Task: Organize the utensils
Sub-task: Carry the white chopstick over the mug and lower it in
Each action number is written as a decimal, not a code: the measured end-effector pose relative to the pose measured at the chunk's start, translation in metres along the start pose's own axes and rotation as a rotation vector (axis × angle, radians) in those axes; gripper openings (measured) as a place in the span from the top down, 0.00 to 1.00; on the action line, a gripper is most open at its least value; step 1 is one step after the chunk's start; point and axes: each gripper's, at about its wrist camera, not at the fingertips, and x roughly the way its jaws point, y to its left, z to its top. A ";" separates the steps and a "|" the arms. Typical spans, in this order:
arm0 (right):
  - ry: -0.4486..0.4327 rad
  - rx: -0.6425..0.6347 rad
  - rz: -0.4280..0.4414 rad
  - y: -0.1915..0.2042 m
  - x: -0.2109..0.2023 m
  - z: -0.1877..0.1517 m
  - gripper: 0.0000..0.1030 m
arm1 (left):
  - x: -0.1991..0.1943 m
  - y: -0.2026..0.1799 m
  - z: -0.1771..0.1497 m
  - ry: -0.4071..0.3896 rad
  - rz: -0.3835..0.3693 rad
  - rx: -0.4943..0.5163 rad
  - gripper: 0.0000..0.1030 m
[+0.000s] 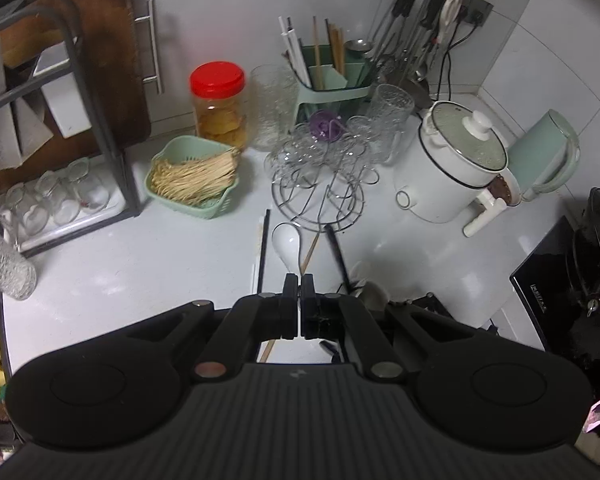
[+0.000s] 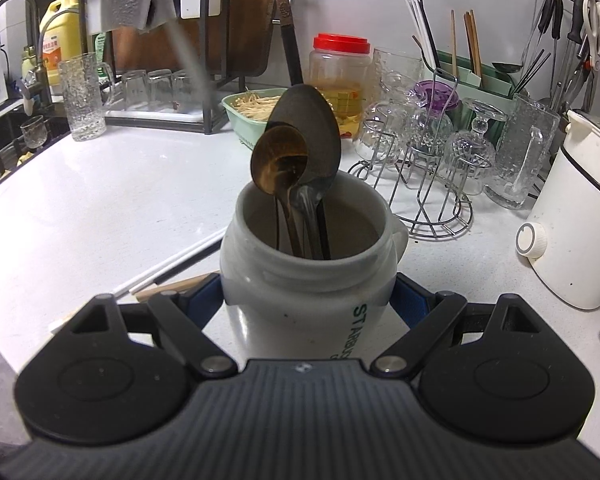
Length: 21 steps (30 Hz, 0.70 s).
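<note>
Mug (image 2: 304, 280) pinched by R gripper (image 2: 306, 296); L gripper (image 1: 300, 300) pressed together, empty. Risk: spoons (image 2: 300, 140) at 12 o'clock tipped out if mug is tilted.

White counter (image 1: 120, 272): spoon (image 1: 286, 242), chopsticks (image 1: 263, 248), basket (image 1: 192, 178).

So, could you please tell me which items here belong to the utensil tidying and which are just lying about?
Job: mug, spoons in it, white spoon, loose chopsticks, green utensil holder.
Lying about: red-lidded jar, noodle basket, wire rack, white cooker.
</note>
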 end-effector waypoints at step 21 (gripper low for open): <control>-0.017 -0.004 0.009 0.002 -0.003 -0.004 0.11 | 0.077 -0.051 -0.010 0.152 -0.021 0.086 0.99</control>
